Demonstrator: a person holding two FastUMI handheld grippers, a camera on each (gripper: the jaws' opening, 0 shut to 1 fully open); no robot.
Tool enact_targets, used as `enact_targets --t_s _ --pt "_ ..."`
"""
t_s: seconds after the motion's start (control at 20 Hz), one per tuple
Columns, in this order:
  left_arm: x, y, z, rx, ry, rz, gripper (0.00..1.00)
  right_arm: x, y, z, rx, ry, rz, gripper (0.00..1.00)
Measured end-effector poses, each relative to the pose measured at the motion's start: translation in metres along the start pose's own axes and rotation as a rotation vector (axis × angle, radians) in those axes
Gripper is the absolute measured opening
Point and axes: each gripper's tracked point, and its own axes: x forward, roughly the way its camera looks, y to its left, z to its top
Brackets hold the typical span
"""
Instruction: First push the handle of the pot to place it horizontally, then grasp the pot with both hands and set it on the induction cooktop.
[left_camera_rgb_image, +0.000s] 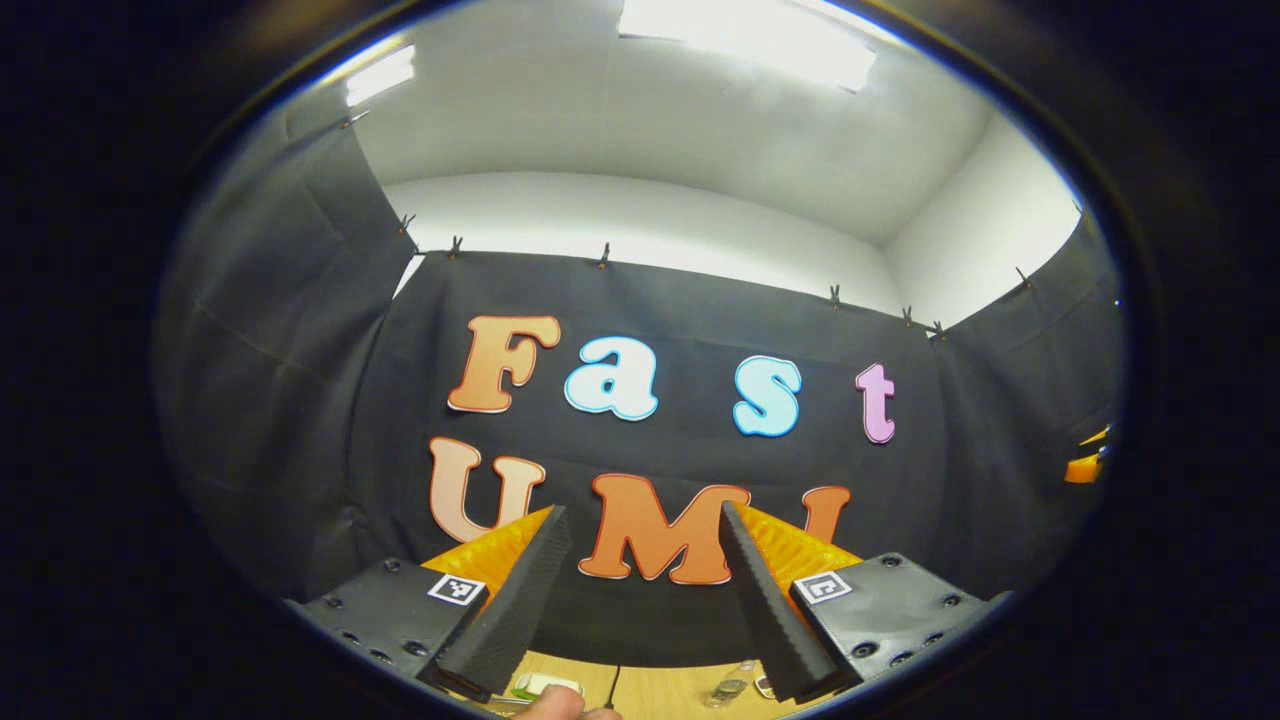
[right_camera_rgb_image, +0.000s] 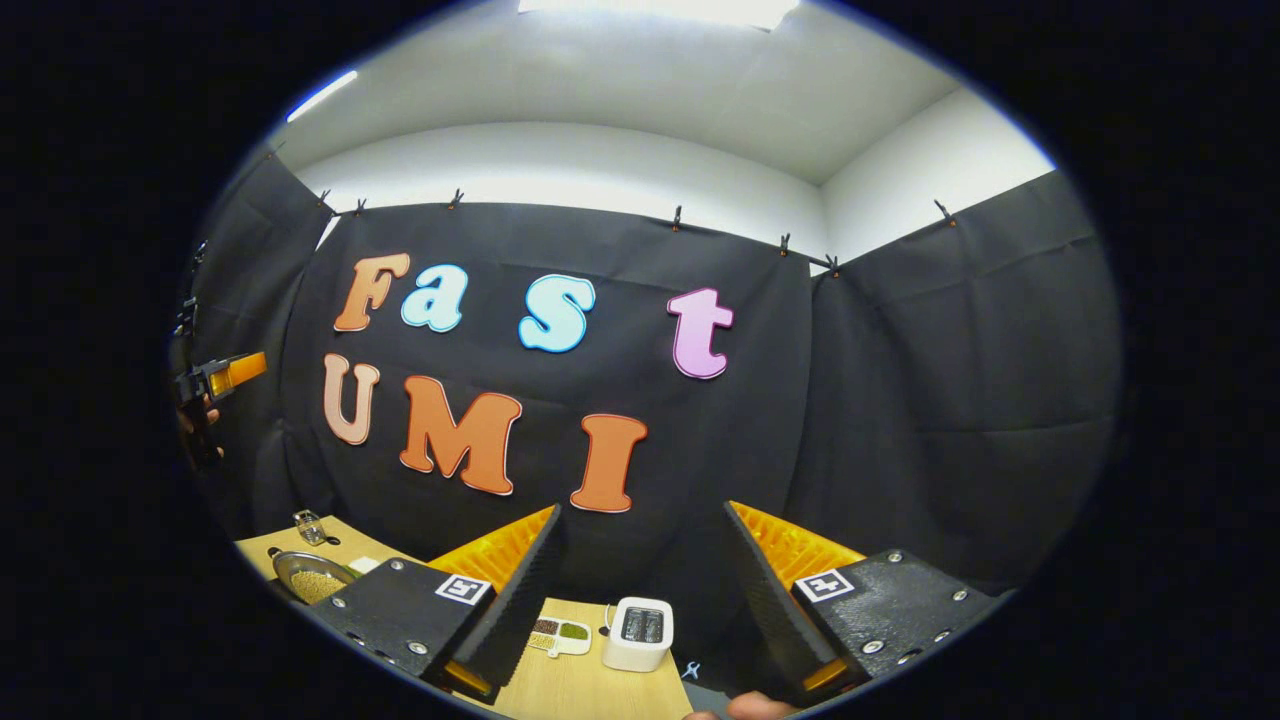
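The left claw (left_camera_rgb_image: 635, 590) is pointing up at the black cloth wall (left_camera_rgb_image: 300, 400), and its two fingers are standing wide apart with nothing between them. Below the fingers a strip of the light wooden table (left_camera_rgb_image: 660, 690) is peeking out, with a small white and green thing (left_camera_rgb_image: 545, 686) and a little clear thing (left_camera_rgb_image: 728, 688) lying on it.

The right claw (right_camera_rgb_image: 640, 590) is also standing open and holding nothing. Under it, near the middle of the table (right_camera_rgb_image: 580, 690), a small white box with a dark top (right_camera_rgb_image: 638, 632) is sitting. A flat white tray with green and yellow bits (right_camera_rgb_image: 560, 635) is lying just beside the box. Far to the left and low down, well apart from this claw, the round silver metal pot with yellowish grains inside (right_camera_rgb_image: 310, 578) is resting on the table. Its handle is too small to tell.
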Motion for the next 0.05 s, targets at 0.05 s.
enact_targets --t_s 0.05 --pt "0.0010 0.0003 0.0070 0.010 -0.008 0.007 0.96 -0.0021 -0.0008 0.0093 -0.005 -0.017 0.000 0.95"
